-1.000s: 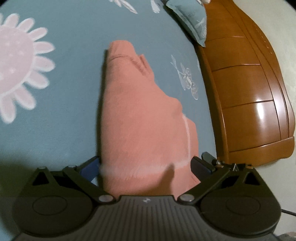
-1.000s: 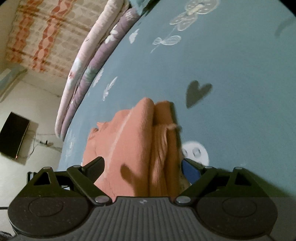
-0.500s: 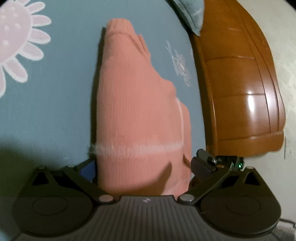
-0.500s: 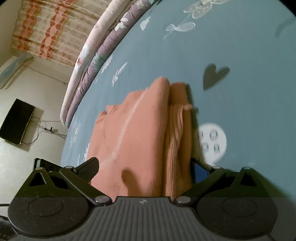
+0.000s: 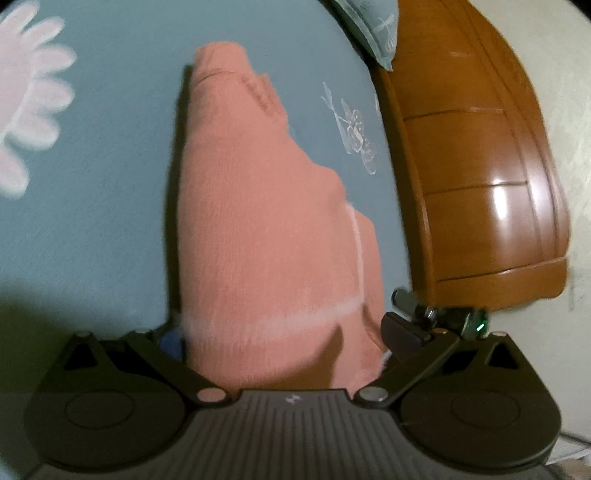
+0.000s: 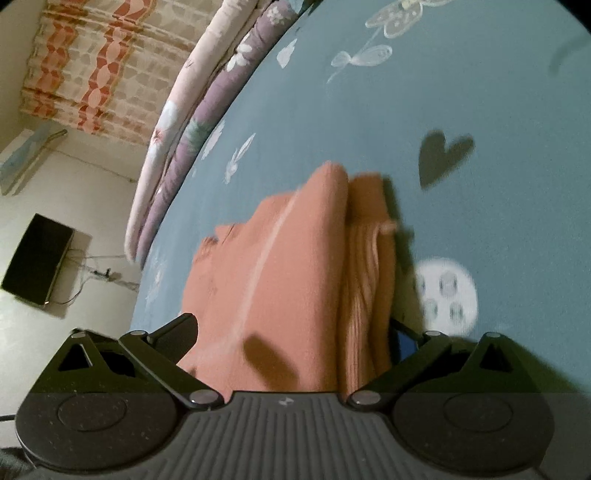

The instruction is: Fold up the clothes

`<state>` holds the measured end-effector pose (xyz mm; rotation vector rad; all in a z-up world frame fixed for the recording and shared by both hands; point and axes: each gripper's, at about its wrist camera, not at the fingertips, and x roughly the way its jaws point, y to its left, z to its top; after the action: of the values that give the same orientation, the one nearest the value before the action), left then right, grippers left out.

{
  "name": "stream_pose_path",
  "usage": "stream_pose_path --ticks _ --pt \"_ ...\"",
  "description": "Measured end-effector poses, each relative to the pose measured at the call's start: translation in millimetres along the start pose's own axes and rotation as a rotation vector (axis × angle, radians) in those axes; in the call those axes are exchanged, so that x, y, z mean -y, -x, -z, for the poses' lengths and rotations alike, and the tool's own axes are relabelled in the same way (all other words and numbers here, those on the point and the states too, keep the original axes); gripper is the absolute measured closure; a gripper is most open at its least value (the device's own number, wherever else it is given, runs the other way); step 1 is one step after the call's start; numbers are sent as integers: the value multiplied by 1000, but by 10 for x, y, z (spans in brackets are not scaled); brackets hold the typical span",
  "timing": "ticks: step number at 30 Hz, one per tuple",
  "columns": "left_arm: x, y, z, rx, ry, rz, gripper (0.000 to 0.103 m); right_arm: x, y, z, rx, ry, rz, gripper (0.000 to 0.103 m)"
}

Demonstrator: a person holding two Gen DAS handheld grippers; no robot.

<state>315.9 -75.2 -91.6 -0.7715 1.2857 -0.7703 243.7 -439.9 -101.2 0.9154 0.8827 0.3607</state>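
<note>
A salmon-pink knit sweater (image 5: 266, 221) with a pale stripe lies folded into a long bundle on the blue bedsheet (image 5: 92, 203). My left gripper (image 5: 284, 325) is open wide, and the sweater's near end fills the gap between its fingers. From the other side, my right gripper (image 6: 291, 328) is also open wide around the sweater (image 6: 295, 266), whose folded layers show as ridges on the right. The near edge of the cloth is hidden under both gripper bodies. Part of the other gripper (image 5: 443, 317), with a green light, shows past the left gripper's right finger.
A glossy wooden headboard (image 5: 480, 184) and a pillow (image 5: 373, 29) border the bed on the right of the left wrist view. Rolled quilts (image 6: 207, 110) lie along the far bed edge in the right wrist view. A black box (image 6: 37, 262) sits on the floor.
Both views have shifted a little over the sheet. The sweater keeps its folded shape, and both pairs of fingers stay equally wide.
</note>
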Motion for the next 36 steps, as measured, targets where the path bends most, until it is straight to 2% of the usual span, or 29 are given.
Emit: stream_pose_path --ticks 1,5,8,11,14,17,20,24,28,36 --pt "-17 8 -2 7 9 12 1 -3 2 13 -4 -3 -4 0" --pt "18 -39 -98 47 33 -21 2 -13 9 64 -21 -15 -19 0" --pt "151 -118 -126 22 -15 -77 2 -72 -84 10 -26 9 -2 0" --pt "123 -57 -9 -13 -3 -52 1 -69 -18 84 -50 5 -14 0" --pt "85 -56 8 5 2 -32 1 -68 20 173 -42 25 -24 0" --pt "169 -110 -37 -6 13 -73 2 -157 -35 162 -34 60 8 0" --pt "300 -138 -48 -21 -24 -111 2 -313 -45 164 -42 126 41 0" --pt "412 -76 -55 -19 -13 -58 2 -480 16 165 -38 173 27 0" --pt "530 -56 -37 -22 -41 -70 2 -582 57 149 -35 207 35 0" --pt "729 -87 -78 -9 -68 -38 2 -771 192 77 -12 292 59 0"
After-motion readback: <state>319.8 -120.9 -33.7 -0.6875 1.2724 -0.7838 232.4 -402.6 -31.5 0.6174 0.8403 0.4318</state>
